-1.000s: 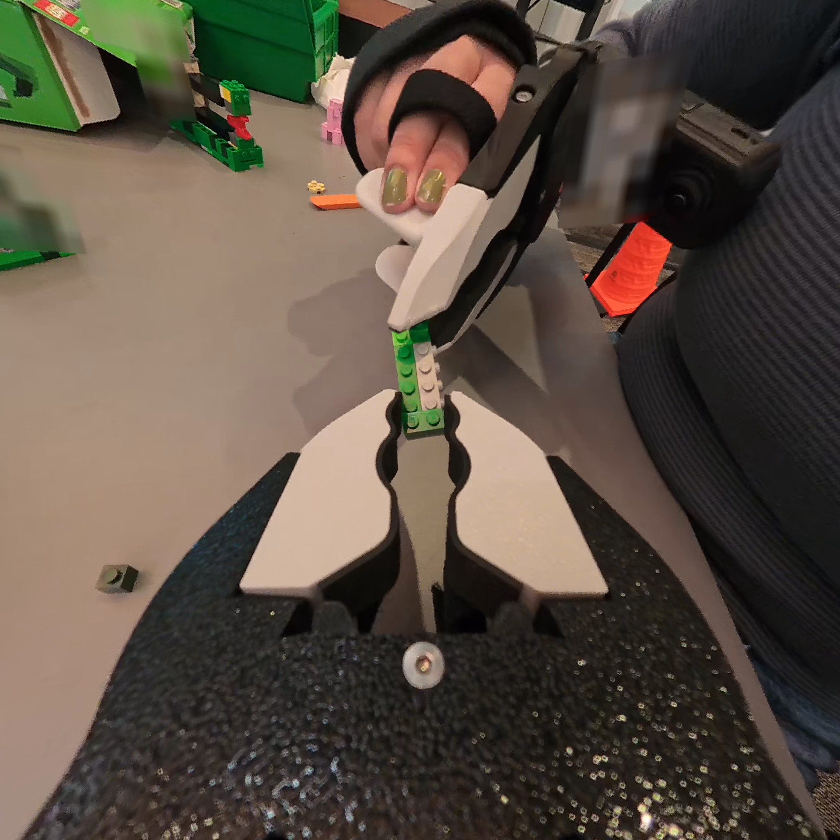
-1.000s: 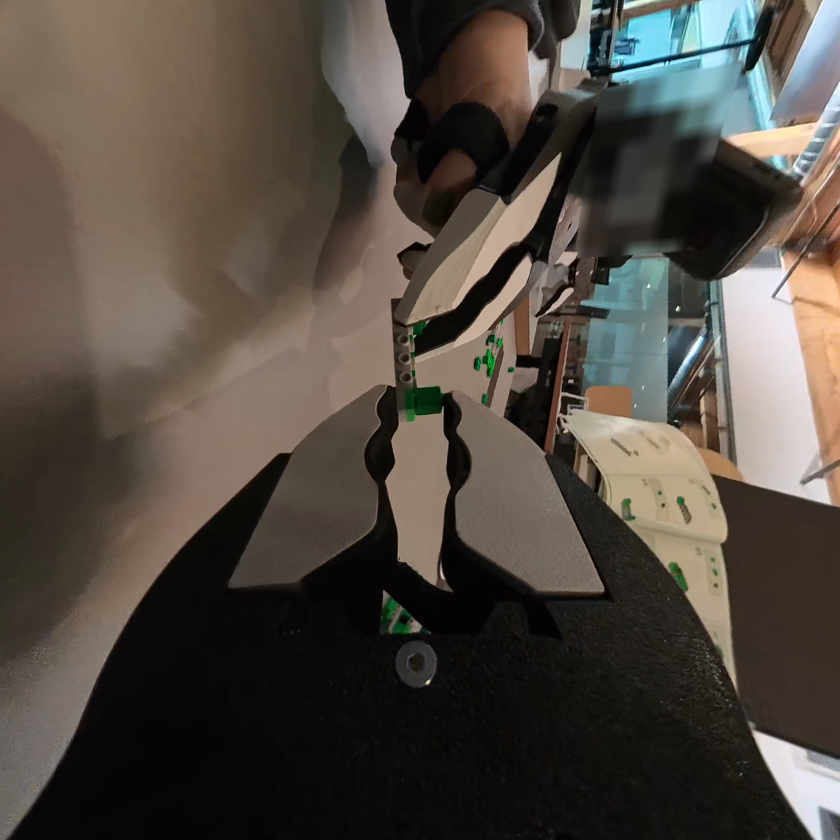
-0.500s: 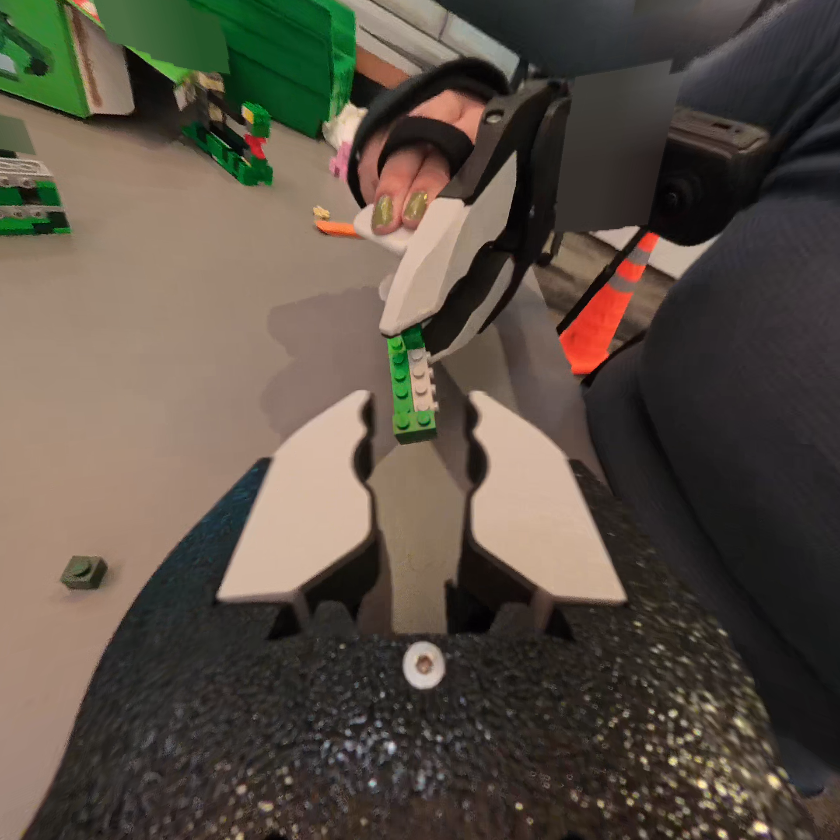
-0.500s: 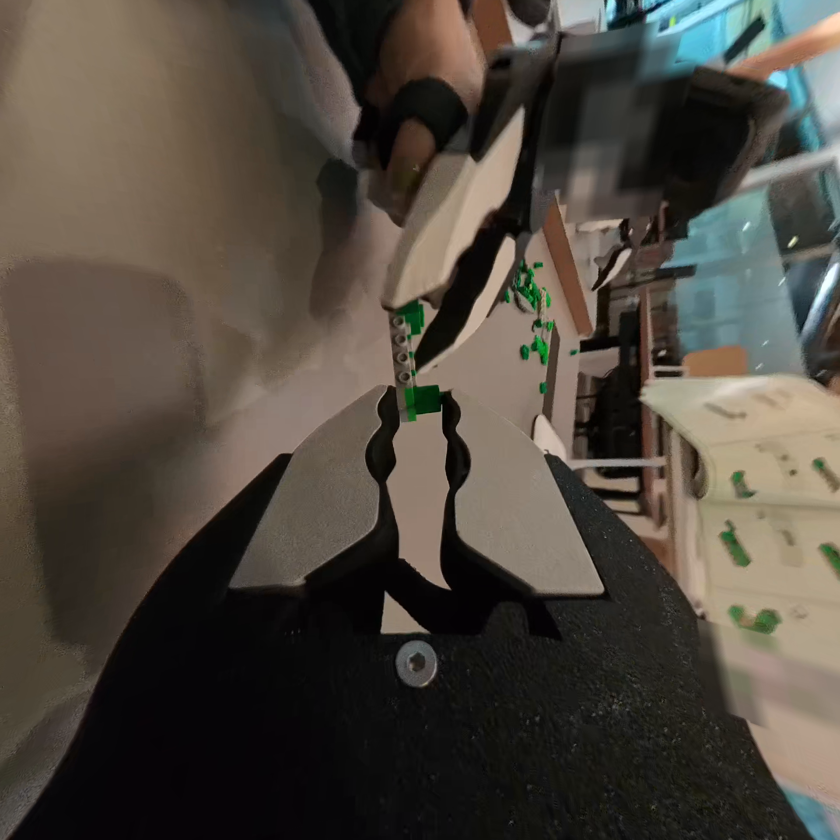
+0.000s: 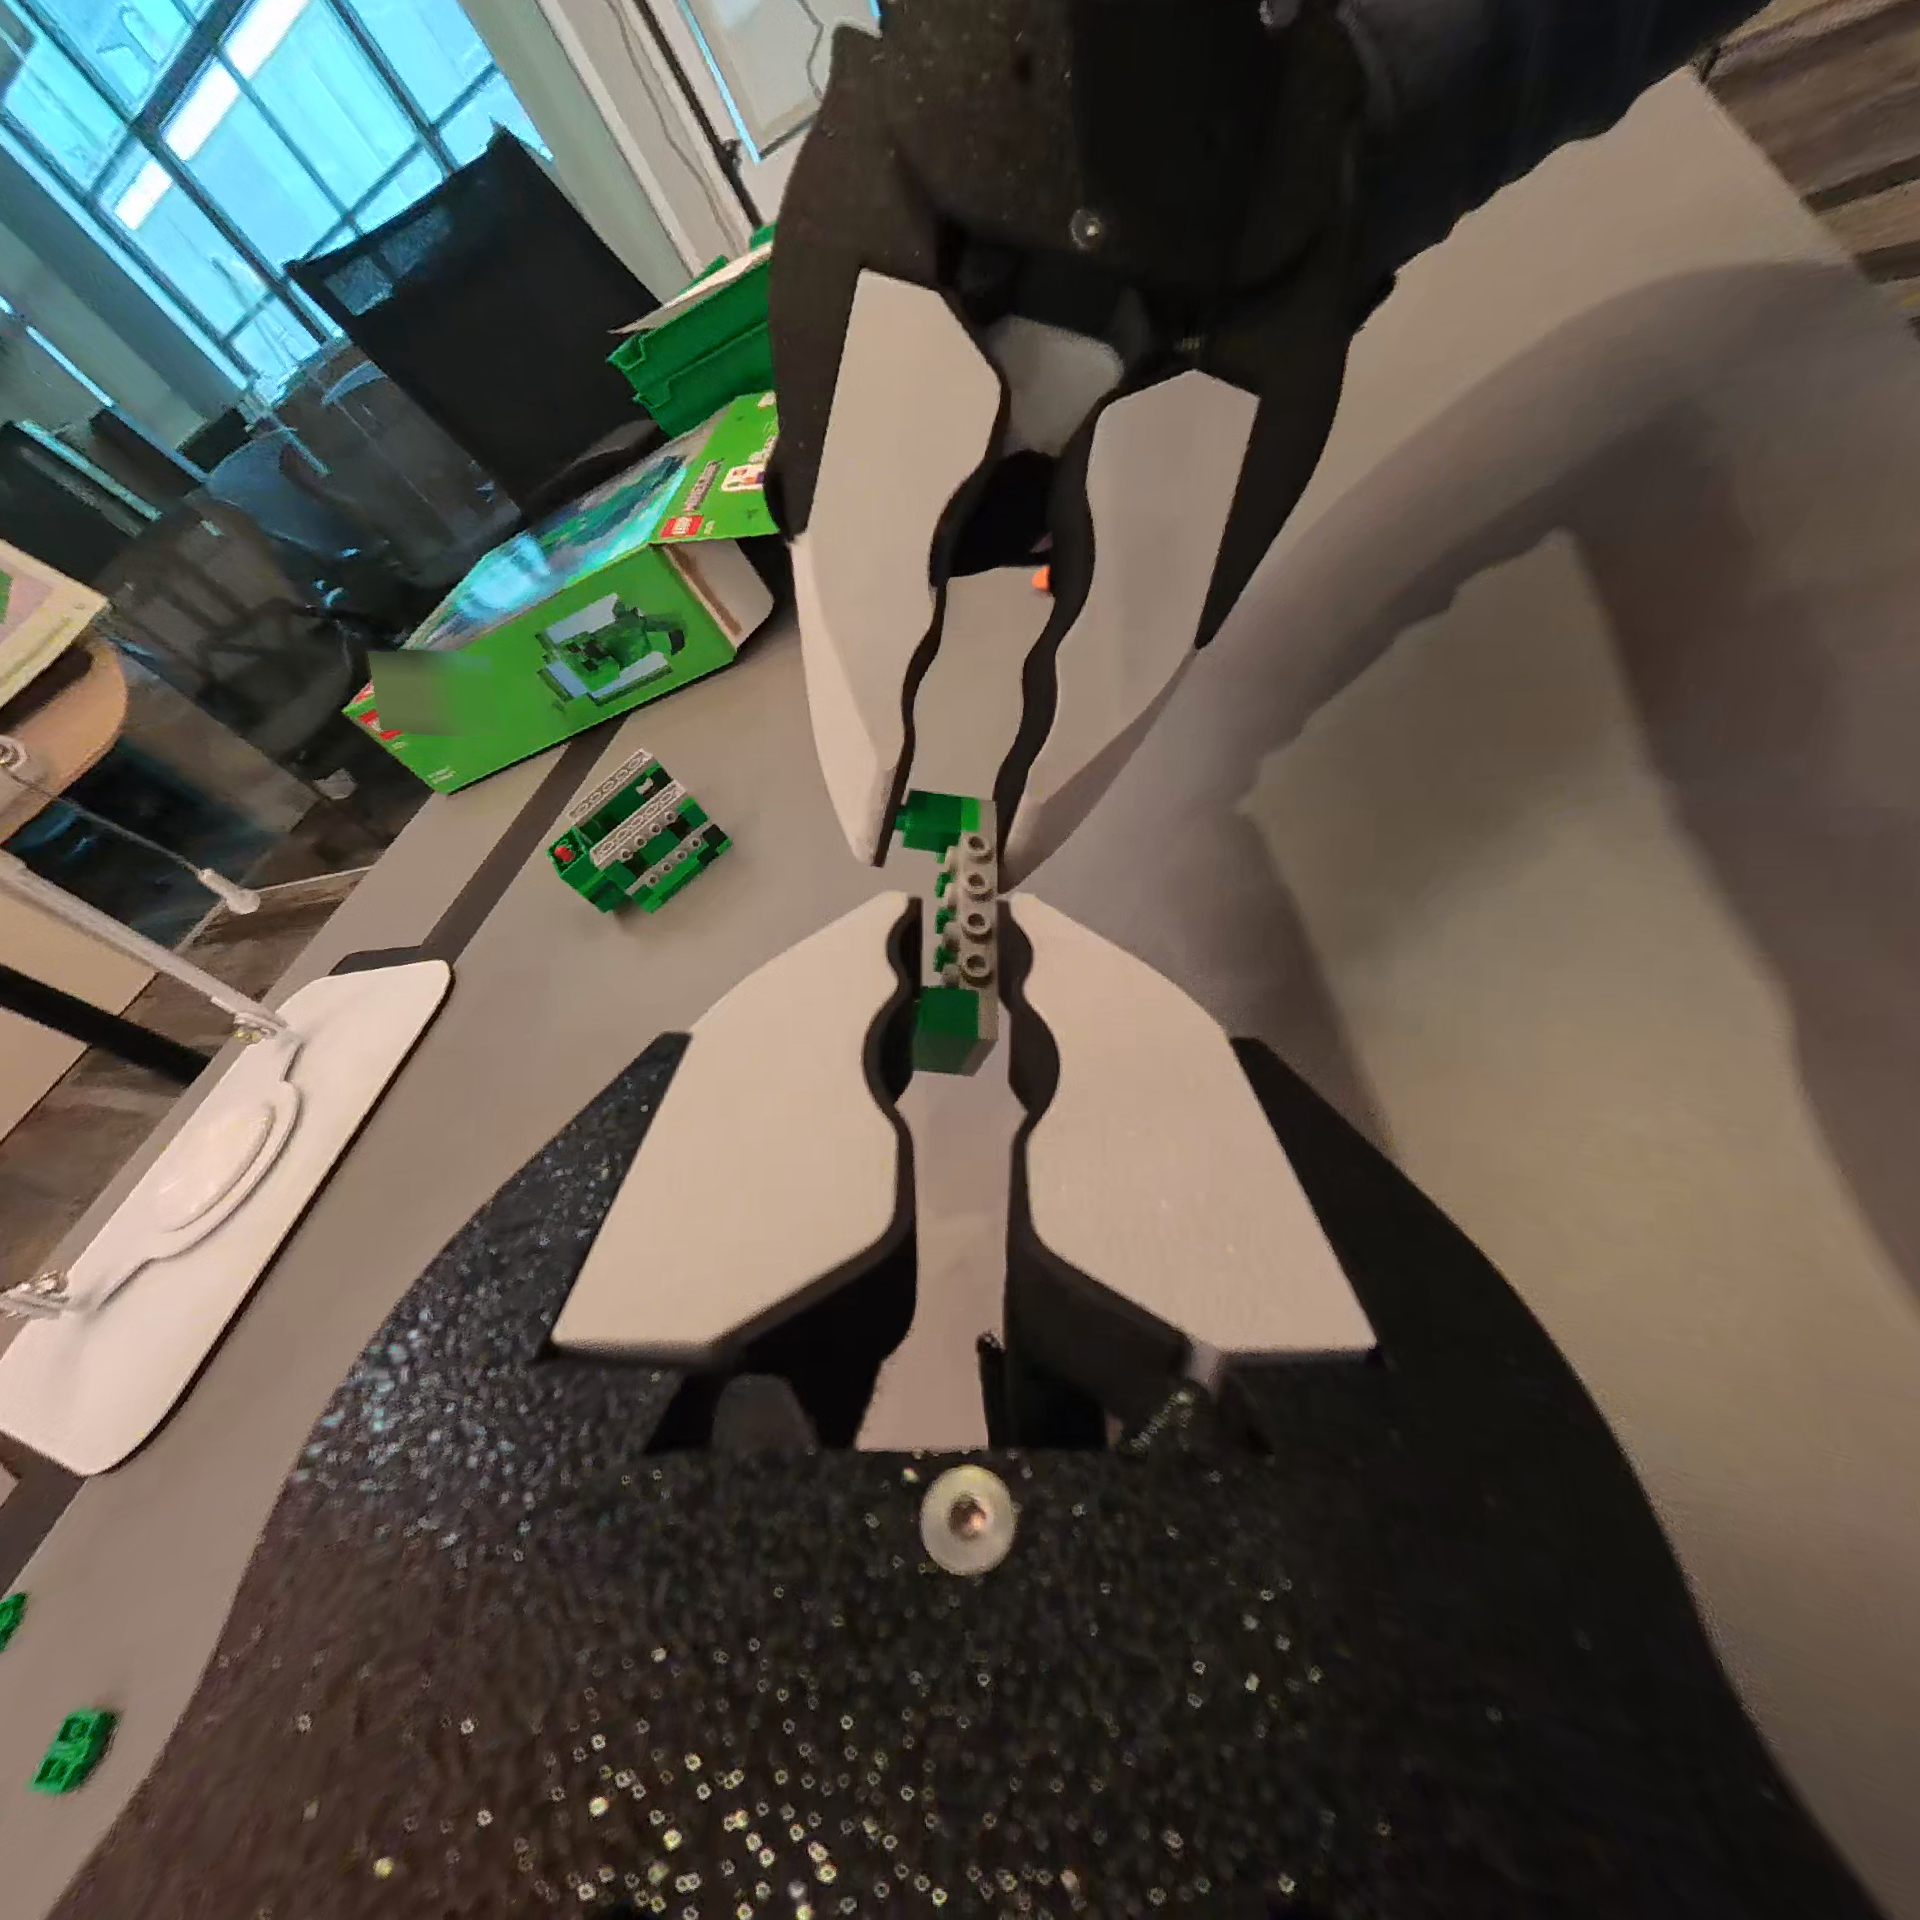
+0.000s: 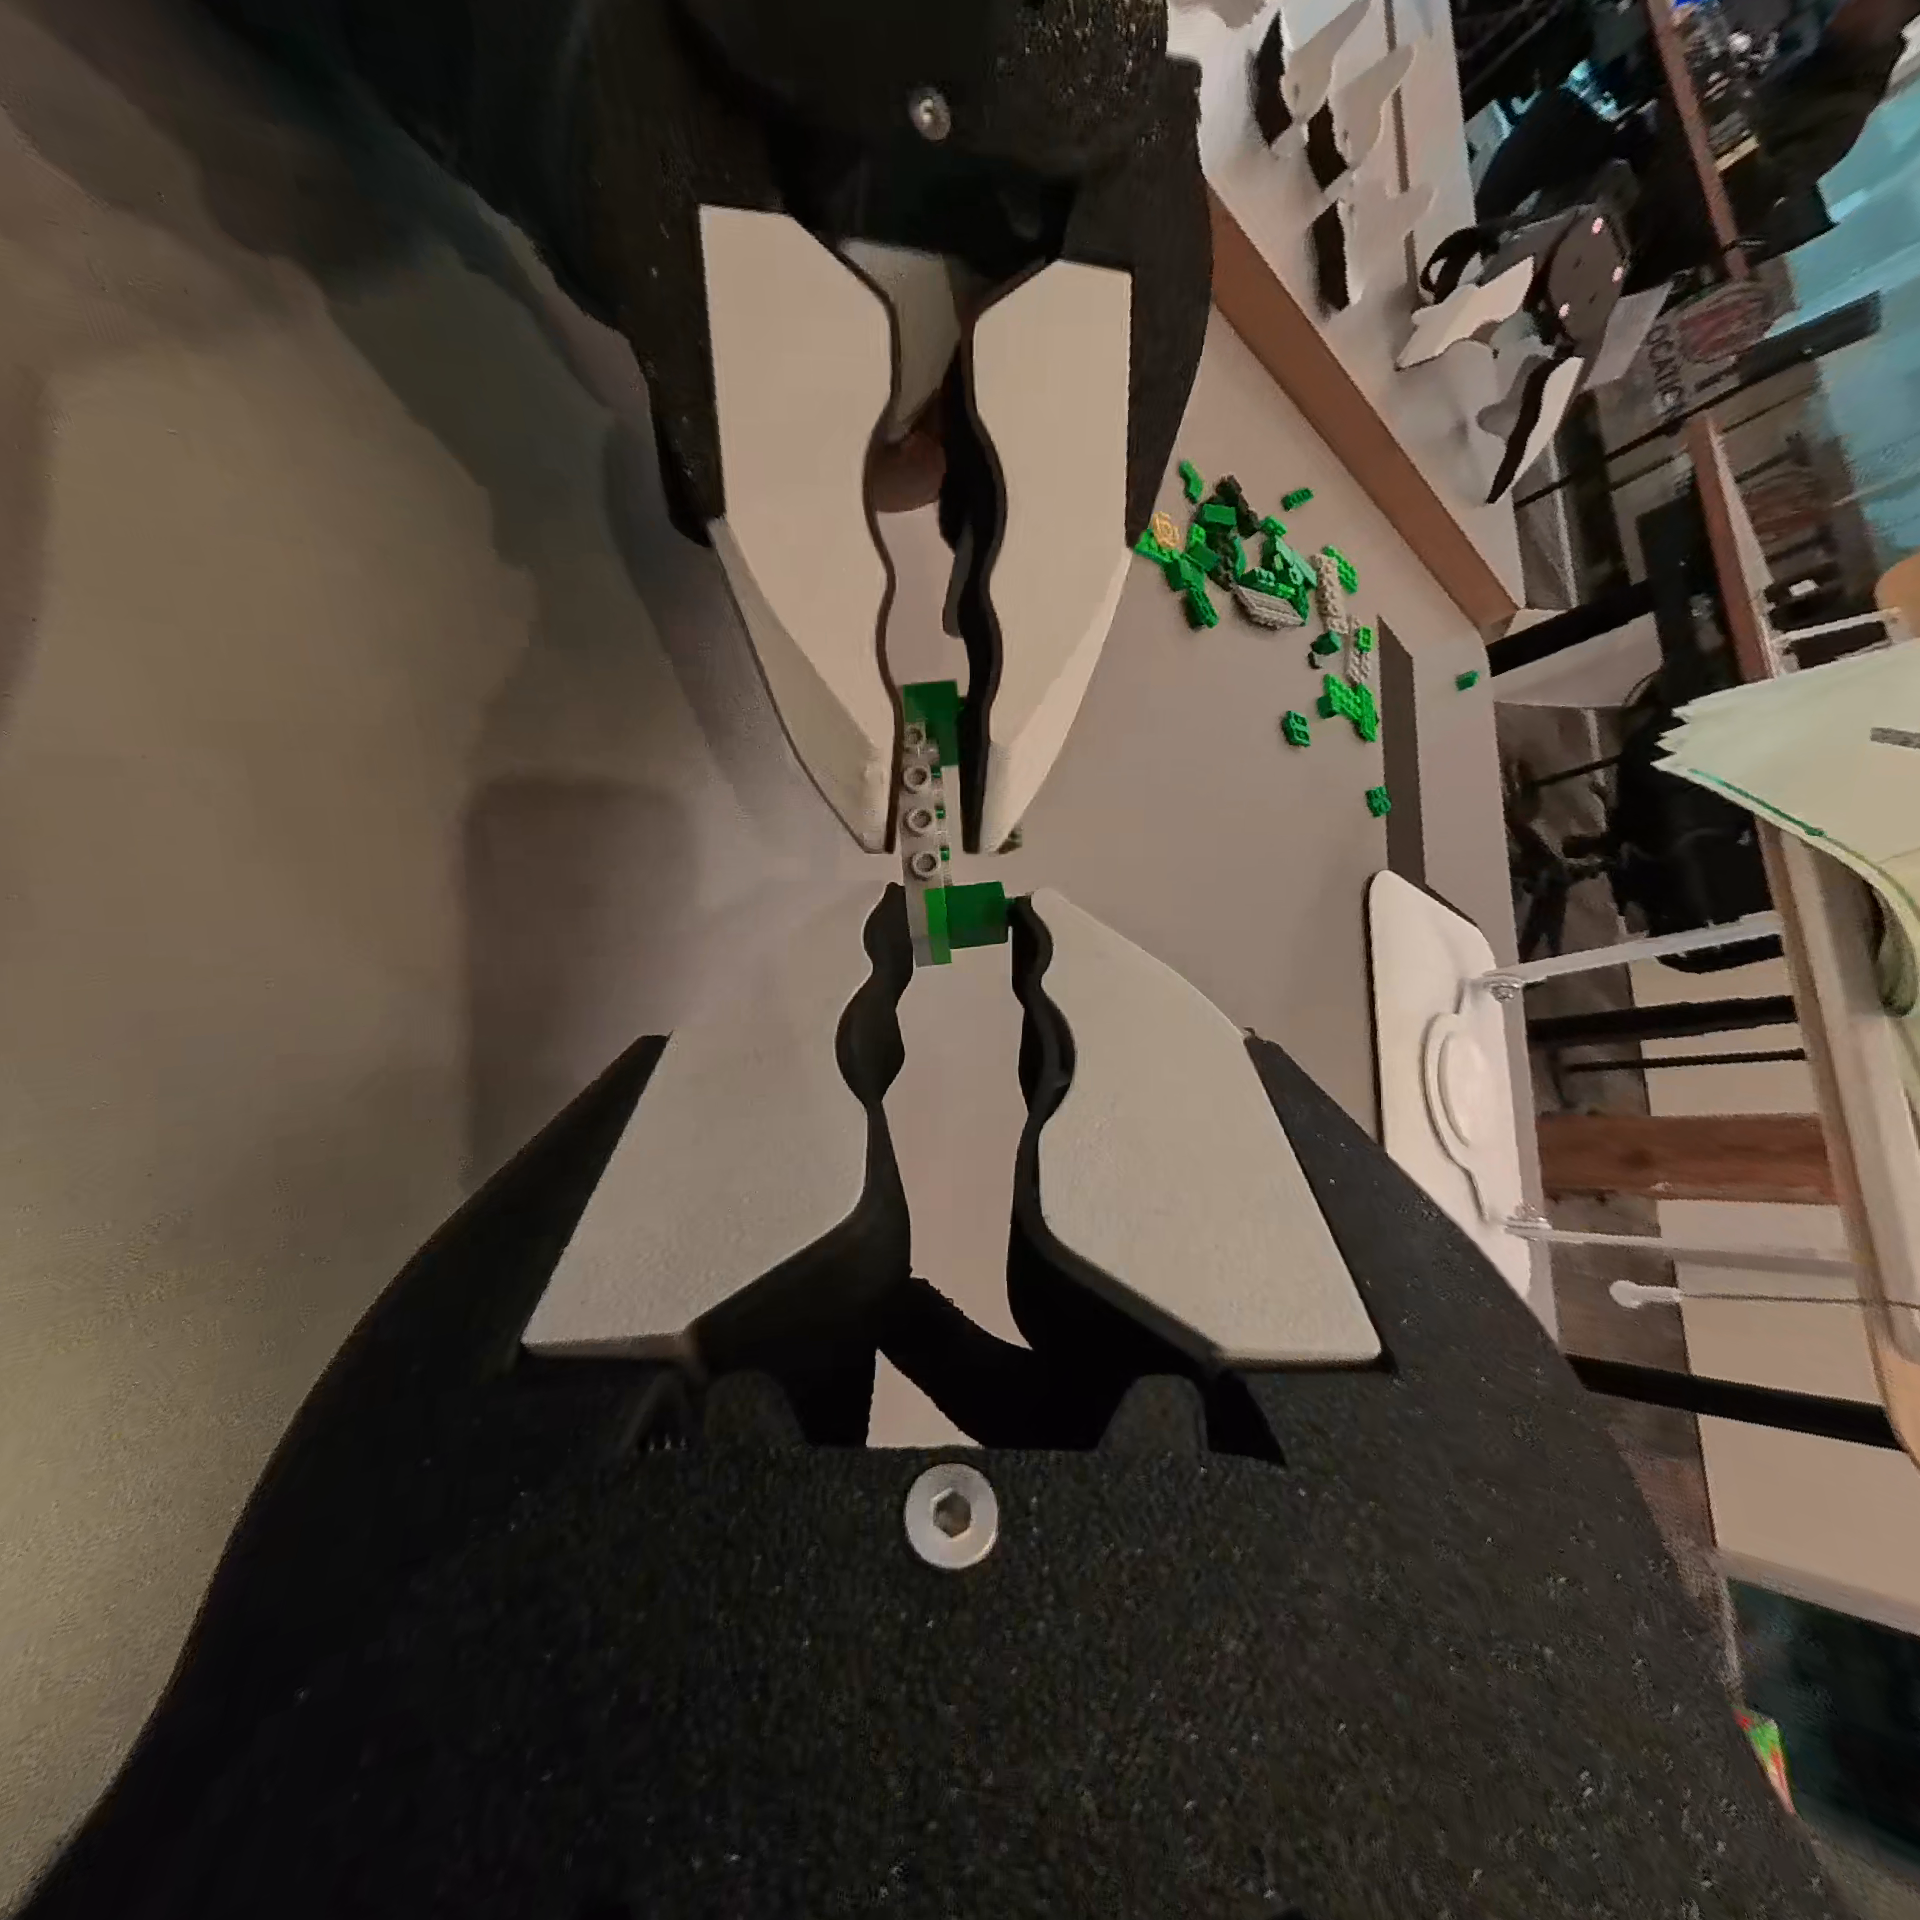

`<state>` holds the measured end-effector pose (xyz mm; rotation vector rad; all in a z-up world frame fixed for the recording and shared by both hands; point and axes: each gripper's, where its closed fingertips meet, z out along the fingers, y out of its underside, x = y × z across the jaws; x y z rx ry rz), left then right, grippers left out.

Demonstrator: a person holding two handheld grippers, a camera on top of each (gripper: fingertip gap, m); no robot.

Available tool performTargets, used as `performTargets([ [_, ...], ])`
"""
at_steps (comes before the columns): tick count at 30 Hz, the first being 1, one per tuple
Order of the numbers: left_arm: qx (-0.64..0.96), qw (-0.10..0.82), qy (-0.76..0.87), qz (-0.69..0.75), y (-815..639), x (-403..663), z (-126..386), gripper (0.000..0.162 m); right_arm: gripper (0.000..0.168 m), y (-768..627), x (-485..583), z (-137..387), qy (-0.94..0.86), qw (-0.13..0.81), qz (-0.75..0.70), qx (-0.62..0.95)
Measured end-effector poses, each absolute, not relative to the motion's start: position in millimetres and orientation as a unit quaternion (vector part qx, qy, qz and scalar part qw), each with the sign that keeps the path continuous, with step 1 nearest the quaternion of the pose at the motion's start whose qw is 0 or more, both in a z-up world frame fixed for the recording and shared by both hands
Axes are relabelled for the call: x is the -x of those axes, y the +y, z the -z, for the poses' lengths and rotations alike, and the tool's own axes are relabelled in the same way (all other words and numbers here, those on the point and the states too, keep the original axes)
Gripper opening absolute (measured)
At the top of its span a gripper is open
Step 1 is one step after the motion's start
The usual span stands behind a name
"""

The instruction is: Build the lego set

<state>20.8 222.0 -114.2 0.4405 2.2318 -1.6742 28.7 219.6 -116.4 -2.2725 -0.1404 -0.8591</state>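
A short lego strip, a grey studded plate with green bricks at both ends, hangs in the air above the grey table. My left gripper is shut on its near end in the left wrist view. My right gripper comes from above, tip to tip, and holds the far end. In the right wrist view my right gripper is shut on the strip's green end brick, and my left gripper clamps the other end.
A green lego box and a partial green-and-grey build lie on the table. A white stand base sits near the edge. Loose green bricks are scattered. A booklet stands at the right. Both grippers' tips are close together, under 4 cm apart.
My left gripper was open around the strip half a second ago and is now shut on it. Both grippers have swung round and now face each other tip to tip.
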Motion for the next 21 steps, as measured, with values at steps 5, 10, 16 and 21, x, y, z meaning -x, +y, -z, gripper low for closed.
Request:
performTargets([
  [5,-0.156,0.111,0.759,0.622,224,-12,104,0.011,0.018,223,-22,109,-0.06,0.384,0.312,0.867],
  [10,-0.158,0.06,0.736,0.655,227,-3,93,0.01,0.018,228,-15,99,-0.075,0.436,0.294,0.848],
  [16,-0.145,0.023,0.722,0.676,229,-1,86,0.01,0.018,230,-13,92,-0.085,0.453,0.301,0.835],
  [21,-0.073,0.003,0.708,0.703,228,-13,75,0.046,0.018,228,-23,83,-0.106,0.422,0.381,0.816],
])
